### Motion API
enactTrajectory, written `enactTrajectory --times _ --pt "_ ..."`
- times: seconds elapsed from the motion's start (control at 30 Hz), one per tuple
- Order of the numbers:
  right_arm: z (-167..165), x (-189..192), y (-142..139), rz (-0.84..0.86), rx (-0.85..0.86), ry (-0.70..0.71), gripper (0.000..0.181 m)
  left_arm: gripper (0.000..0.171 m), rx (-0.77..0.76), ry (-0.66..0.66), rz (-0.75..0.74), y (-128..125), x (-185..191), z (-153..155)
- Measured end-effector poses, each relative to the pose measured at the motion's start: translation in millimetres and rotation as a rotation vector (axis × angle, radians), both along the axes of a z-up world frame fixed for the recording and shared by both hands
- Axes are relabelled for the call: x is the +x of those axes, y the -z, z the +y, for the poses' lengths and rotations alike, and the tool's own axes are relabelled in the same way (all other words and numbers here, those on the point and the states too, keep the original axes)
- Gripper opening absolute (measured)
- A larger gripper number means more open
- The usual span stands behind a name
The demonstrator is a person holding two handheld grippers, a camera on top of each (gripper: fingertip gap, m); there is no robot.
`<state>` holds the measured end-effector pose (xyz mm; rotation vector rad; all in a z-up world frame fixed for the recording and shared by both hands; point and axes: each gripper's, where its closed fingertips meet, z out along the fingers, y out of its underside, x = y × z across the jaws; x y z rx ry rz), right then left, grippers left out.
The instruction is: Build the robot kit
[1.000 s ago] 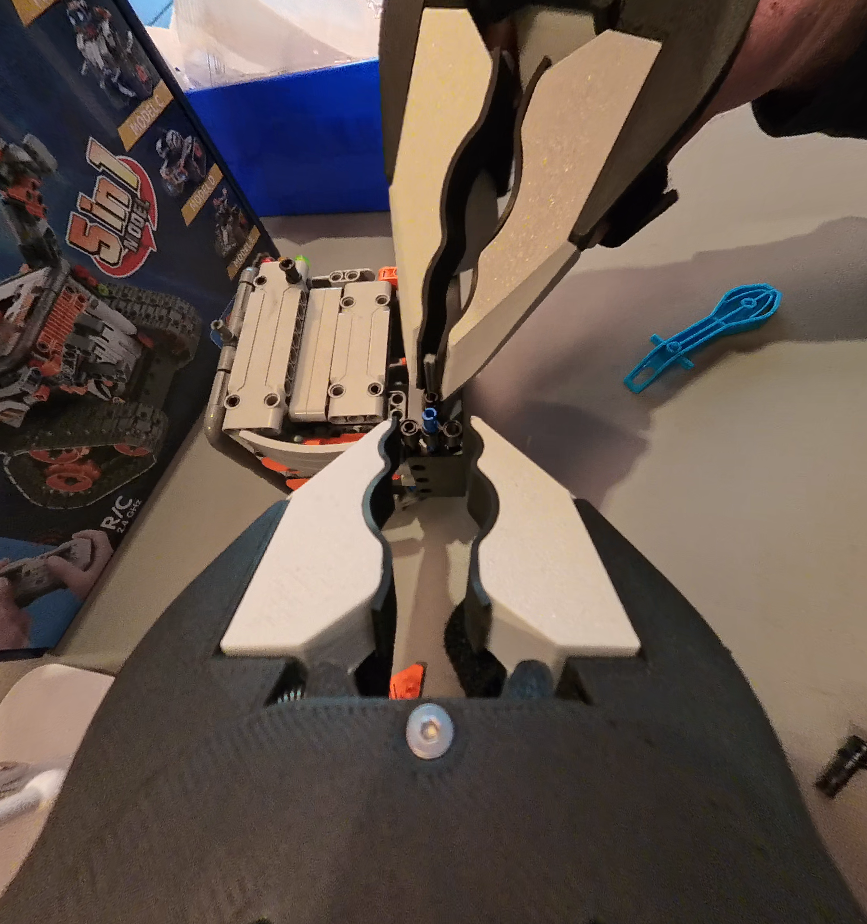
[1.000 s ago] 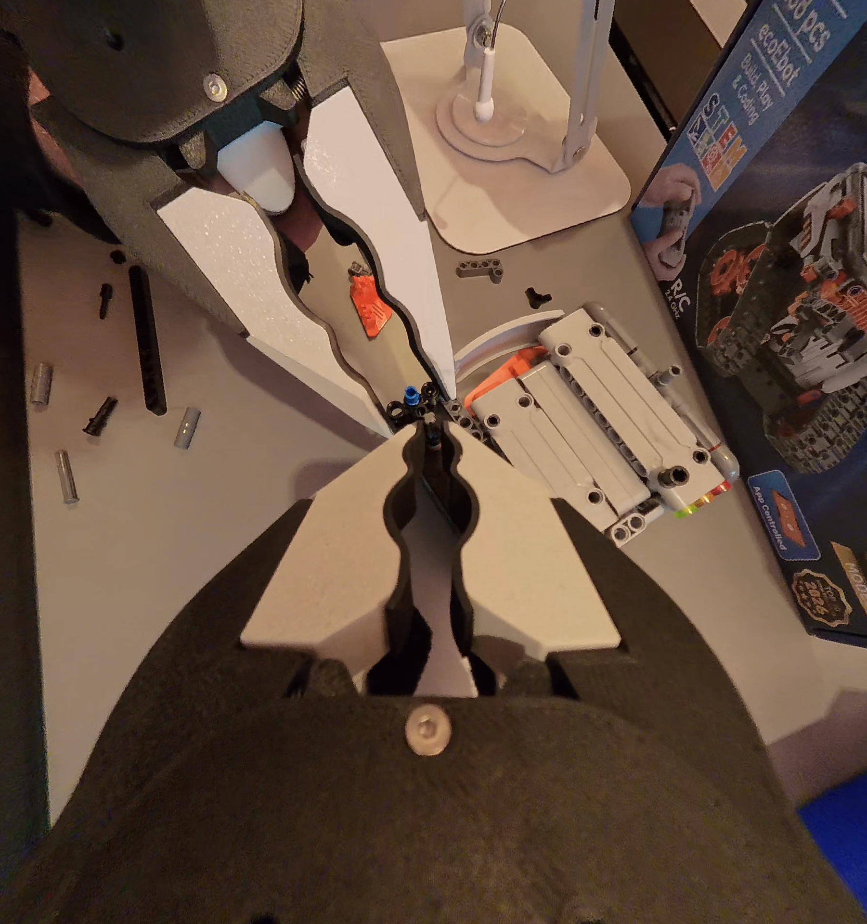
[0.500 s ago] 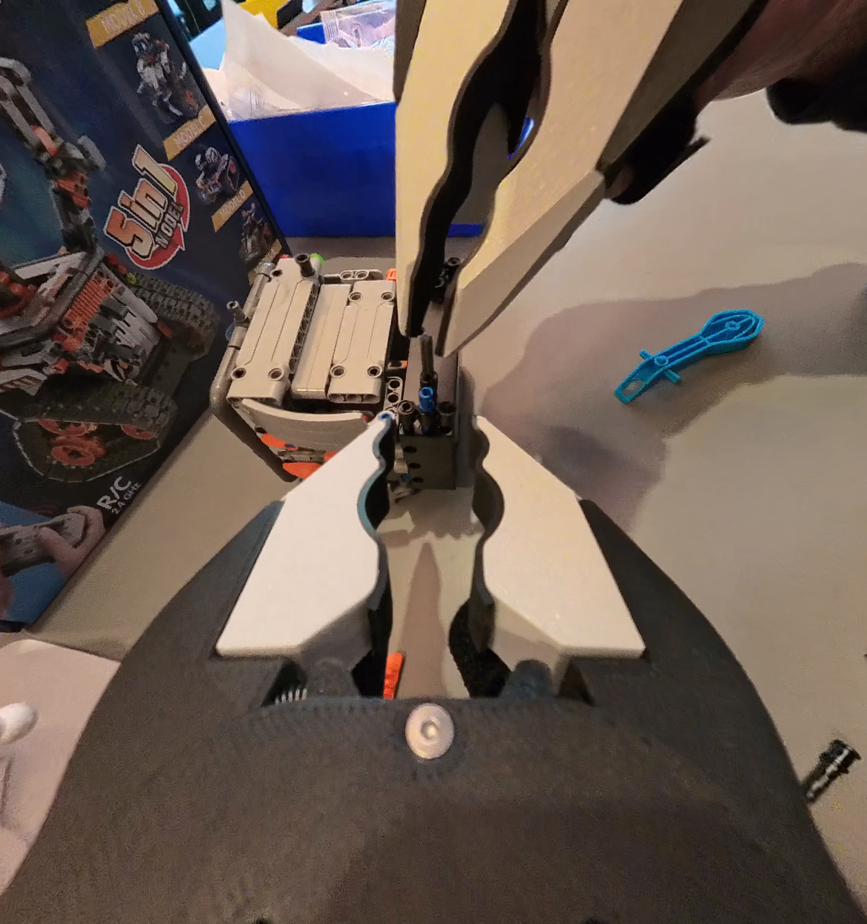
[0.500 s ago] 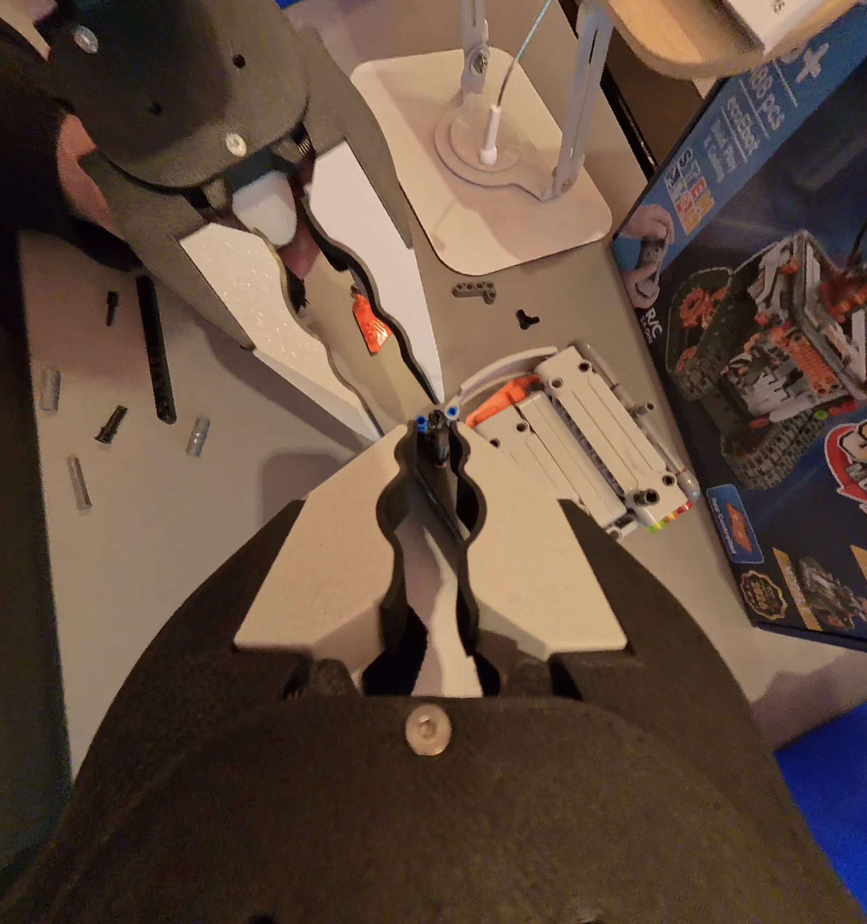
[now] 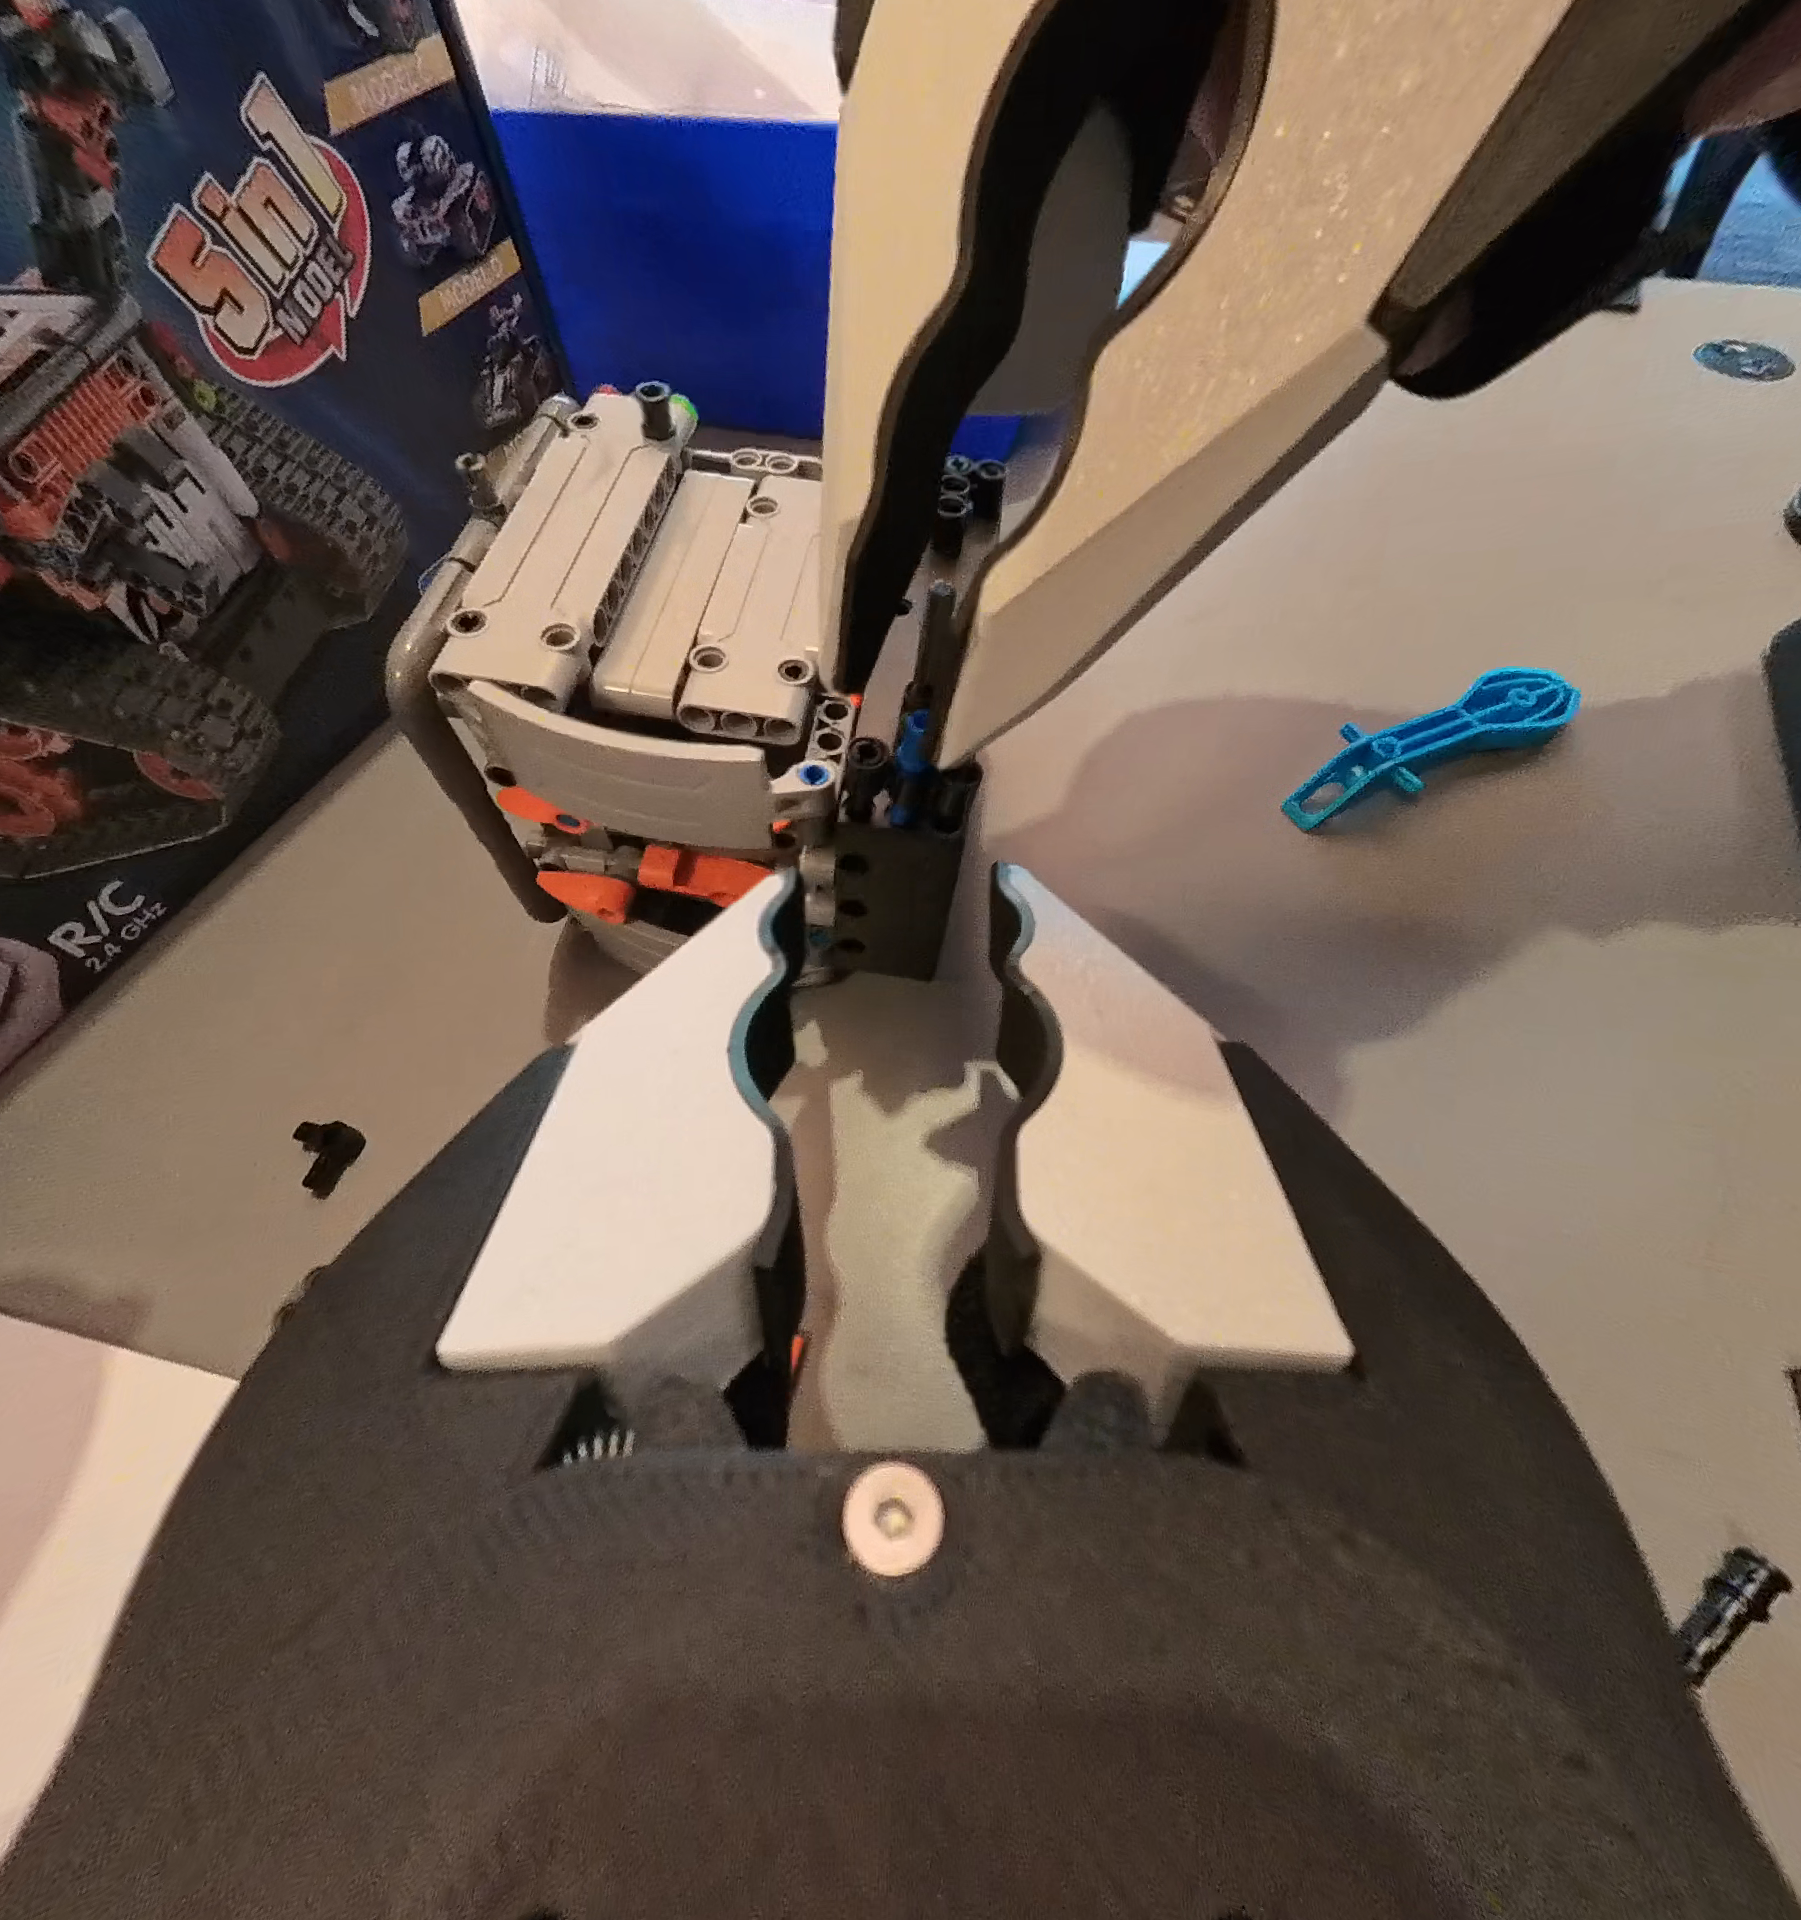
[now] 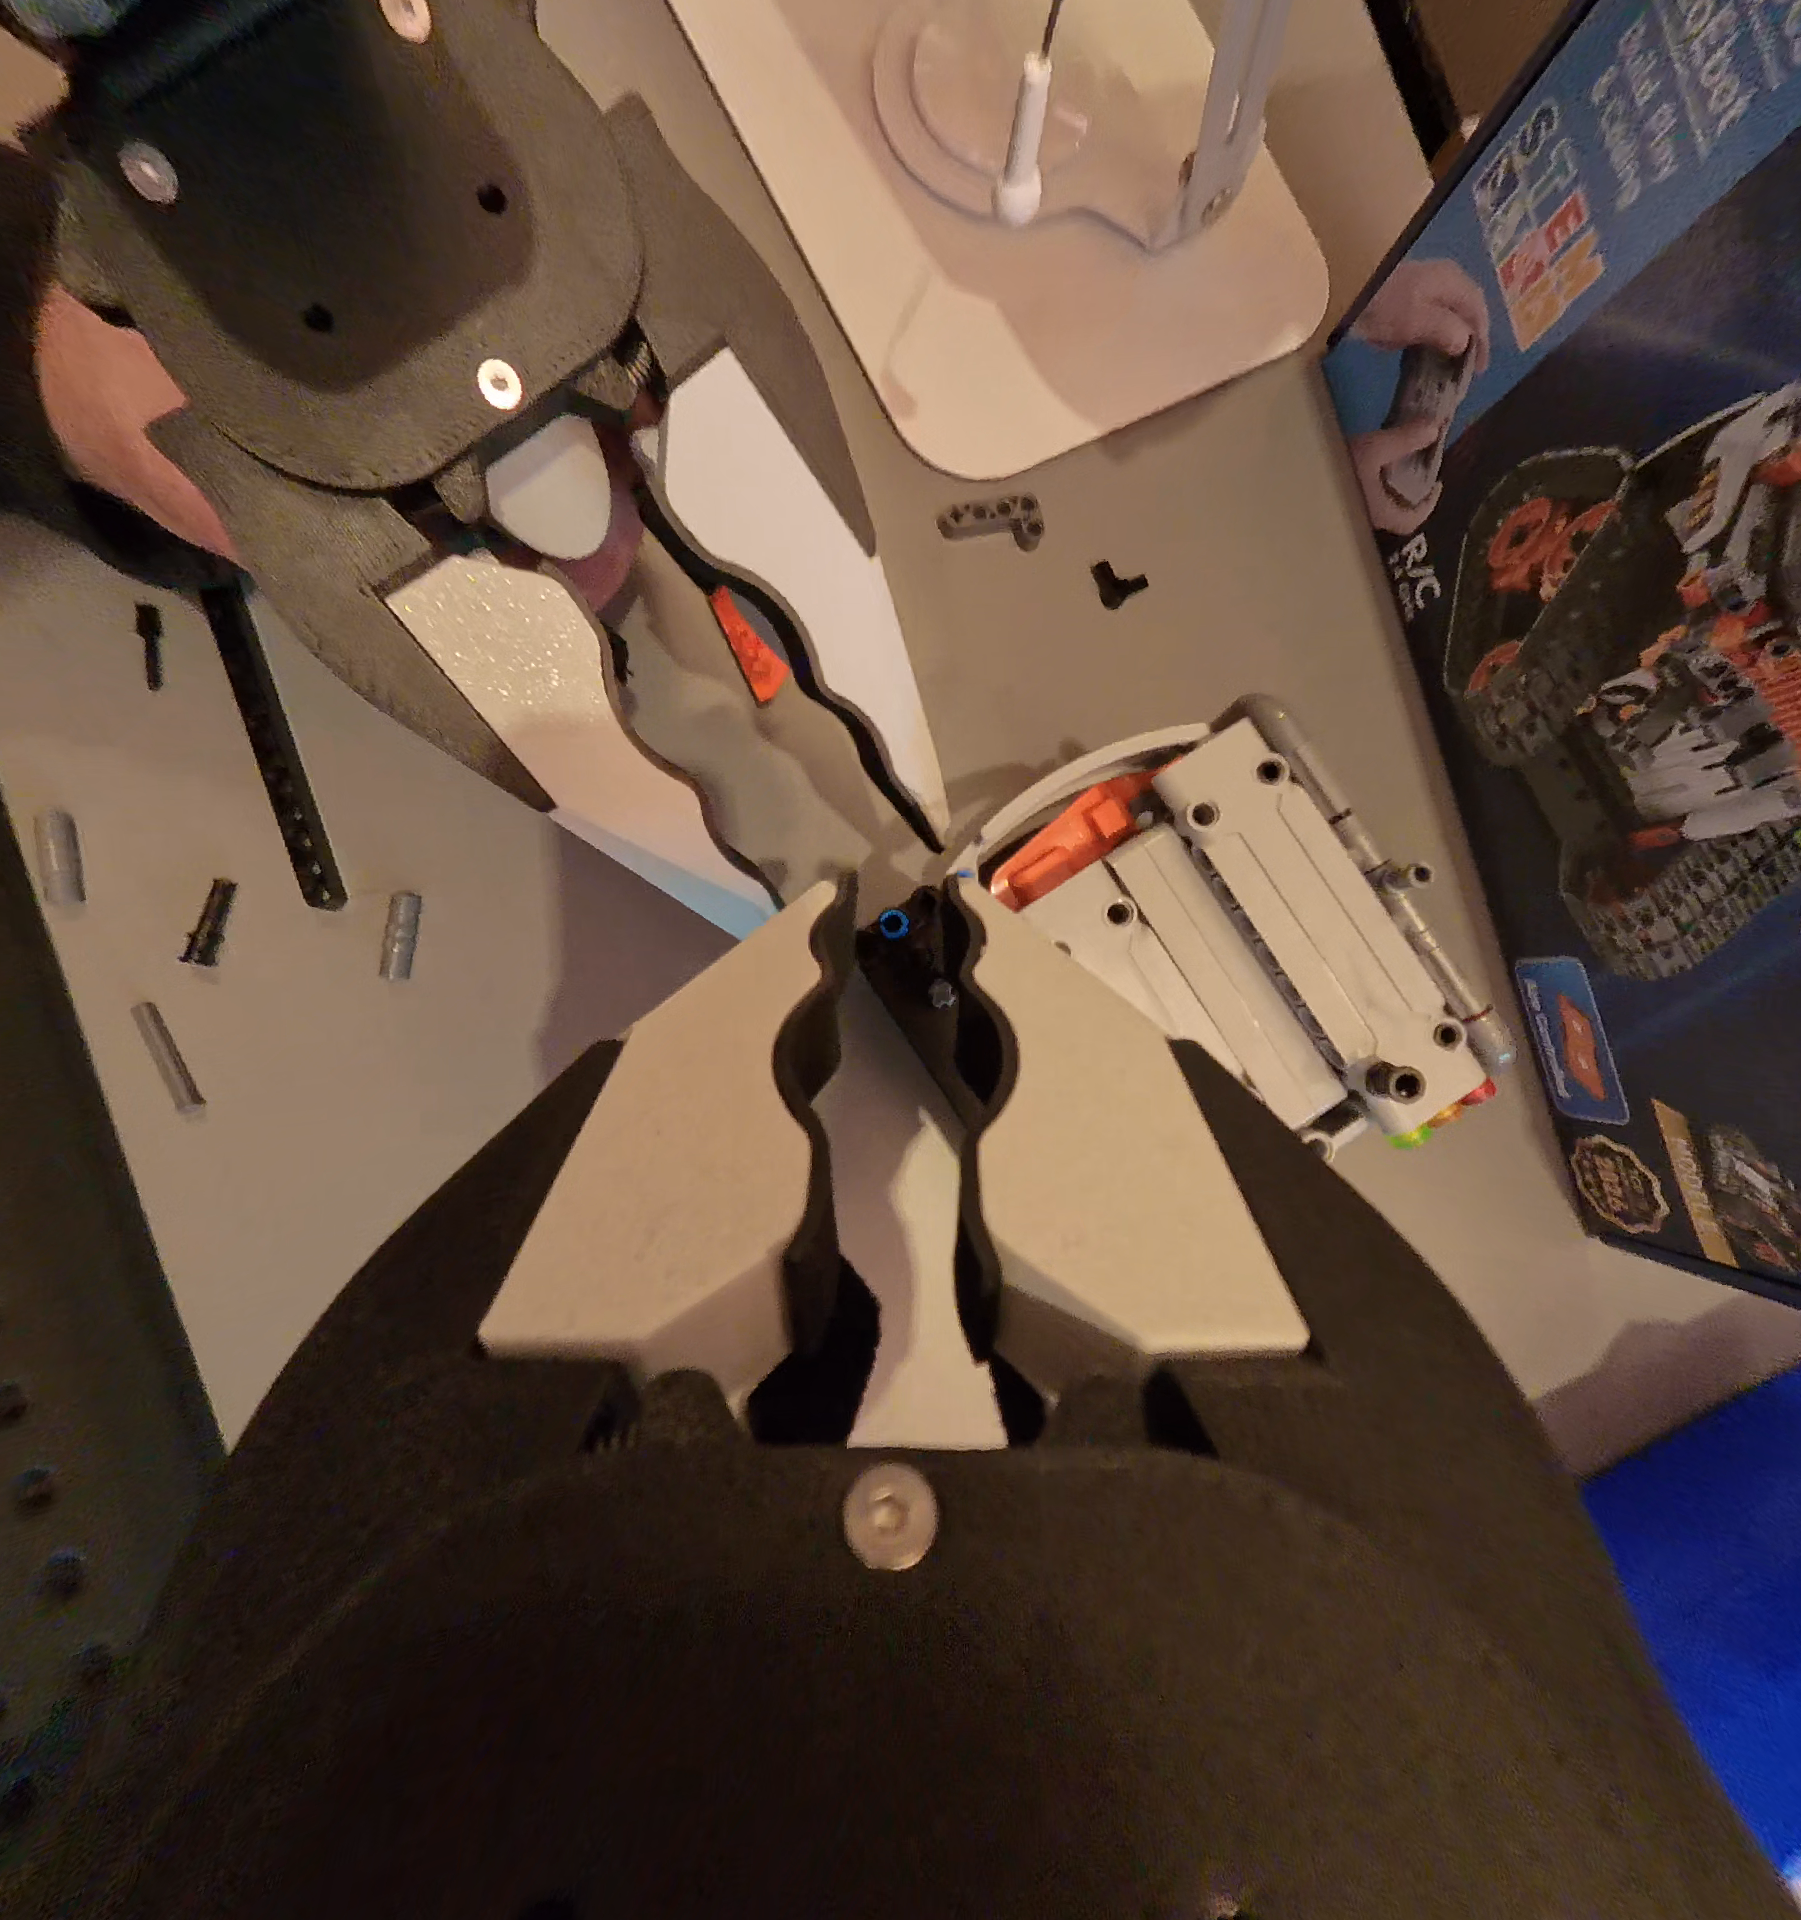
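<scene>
A grey, black and orange brick model [image 5: 647, 582] stands on the table; it also shows in the right wrist view [image 6: 1270, 935]. Its black block [image 5: 896, 894] carries a blue pin [image 5: 911, 732] and an upright black axle [image 5: 940, 634]. My left gripper [image 5: 896, 894] is open, its tips flanking the block's lower part, with a gap on the right side. My right gripper [image 6: 894, 896] comes down from above and is slightly open around the axle [image 6: 940, 992], which stands near its right finger. It also shows in the left wrist view [image 5: 906, 717].
The toy's printed box [image 5: 148, 416] stands left of the model, with a blue bin [image 5: 667, 208] behind. A blue tool [image 5: 1436, 748] and a black pin [image 5: 1732, 1621] lie to the right. A long black beam [image 6: 272, 769], grey sleeves [image 6: 399, 935] and a white stand base [image 6: 1031, 312] lie nearby. The tips of both grippers are at nearly the same place. My left tips are roughly 20 cm from the white stand base [image 6: 1031, 312].
My right gripper's jaws have parted a little and it has risen; the axle stays standing in the block. My left gripper's jaws have widened and it has drawn back slightly.
</scene>
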<state>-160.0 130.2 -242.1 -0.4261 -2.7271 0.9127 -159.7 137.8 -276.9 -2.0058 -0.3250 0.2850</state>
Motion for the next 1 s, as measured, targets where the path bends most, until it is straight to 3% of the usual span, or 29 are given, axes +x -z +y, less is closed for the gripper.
enactTrajectory --times 0.17,0.37,1.0 --pt "6 -2 12 -0.006 0.098 0.041 0.011 0.046 -0.005 0.014 -0.051 10 -4 7" --pt "13 -4 16 -0.034 0.140 0.109 0.010 0.034 -0.016 0.039 -0.048 11 -8 19" --pt "24 -2 19 -0.057 0.266 0.248 0.008 0.032 -0.026 0.046 -0.013 12 -8 27"
